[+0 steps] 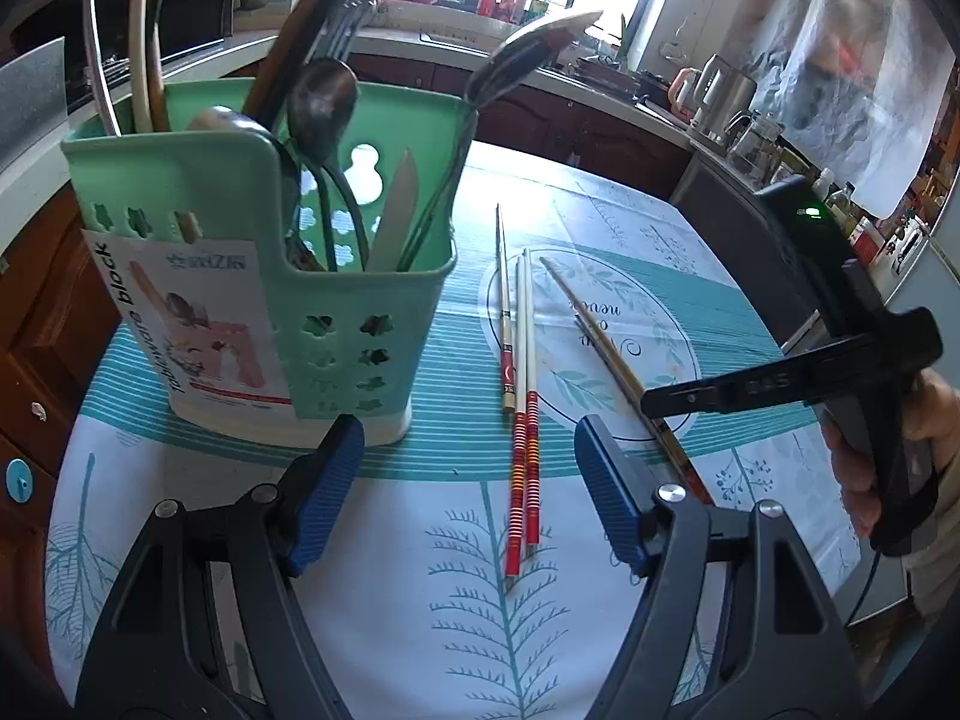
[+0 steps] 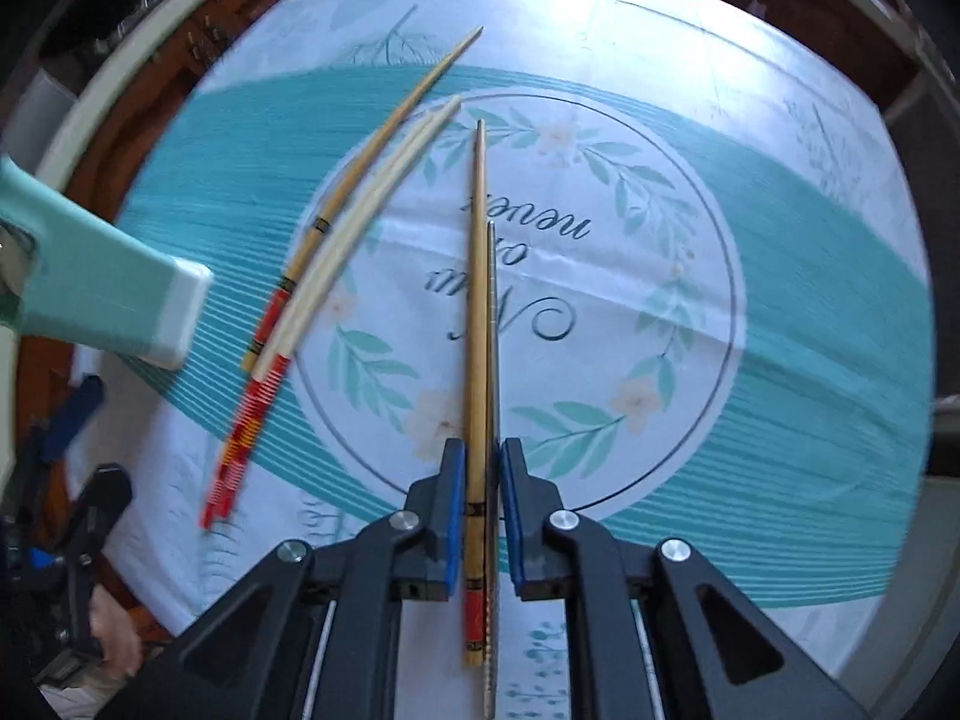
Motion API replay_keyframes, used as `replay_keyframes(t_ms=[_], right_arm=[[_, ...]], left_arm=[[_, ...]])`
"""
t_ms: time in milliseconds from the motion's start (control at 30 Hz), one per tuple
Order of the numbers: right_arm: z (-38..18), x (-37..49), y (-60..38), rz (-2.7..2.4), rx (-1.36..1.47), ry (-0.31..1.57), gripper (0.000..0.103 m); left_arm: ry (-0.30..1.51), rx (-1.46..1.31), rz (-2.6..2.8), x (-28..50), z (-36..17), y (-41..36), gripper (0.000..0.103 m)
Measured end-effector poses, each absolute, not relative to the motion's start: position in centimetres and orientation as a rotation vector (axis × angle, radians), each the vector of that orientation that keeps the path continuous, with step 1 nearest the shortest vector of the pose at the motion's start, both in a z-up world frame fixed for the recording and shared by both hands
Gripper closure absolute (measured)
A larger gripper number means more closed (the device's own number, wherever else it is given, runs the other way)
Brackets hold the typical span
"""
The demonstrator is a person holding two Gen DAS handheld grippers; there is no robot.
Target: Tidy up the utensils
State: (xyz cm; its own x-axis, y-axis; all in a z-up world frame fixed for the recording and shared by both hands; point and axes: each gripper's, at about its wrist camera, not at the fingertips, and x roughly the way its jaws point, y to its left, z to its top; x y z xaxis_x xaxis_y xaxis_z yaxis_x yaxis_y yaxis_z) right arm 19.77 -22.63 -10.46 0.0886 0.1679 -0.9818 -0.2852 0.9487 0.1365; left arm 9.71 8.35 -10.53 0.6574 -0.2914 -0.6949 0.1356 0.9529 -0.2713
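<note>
Lying between the blue pads of the right gripper (image 2: 478, 516), a tan wooden chopstick (image 2: 477, 324) and a thin grey metal chopstick (image 2: 493, 360) are bracketed by jaws nearly together, contact unclear. The left gripper (image 1: 468, 480) is held apart, with red-striped white chopsticks (image 1: 523, 396) between its fingers.

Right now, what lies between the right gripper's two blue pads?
In the right wrist view, two chopsticks lie side by side between the right gripper's pads: a bamboo chopstick and a thin metal chopstick, resting on the tablecloth.
</note>
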Motion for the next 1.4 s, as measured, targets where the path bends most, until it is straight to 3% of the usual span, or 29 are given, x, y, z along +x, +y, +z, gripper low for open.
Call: replay_keyframes(t_ms=[367, 467, 767, 1000, 1400], right_arm=[[-10.4, 16.7, -26.4, 0.479, 0.213, 1.317, 0.097], [-9.0, 14.9, -26.5, 0.511, 0.240, 1.220, 0.097], [-0.1, 8.3, -24.5, 0.642, 0.171, 0.699, 0.097], [5.0, 5.9, -18.0, 0.708, 0.115, 0.374, 0.097], [5.4, 8.3, -11.9, 0.732, 0.184, 0.216, 0.097]], left_arm=[[0.820, -0.207, -0.245, 9.3, -10.1, 8.2, 0.032], [0.803, -0.201, -0.232, 9.0, -9.1, 8.7, 0.032], [0.689, -0.167, -0.104, 7.3, -2.7, 12.6, 0.032], [0.643, -0.136, 0.045, 7.2, 0.7, 16.5, 0.032], [0.615, -0.142, 0.105, 7.6, 2.1, 20.2, 0.032]])
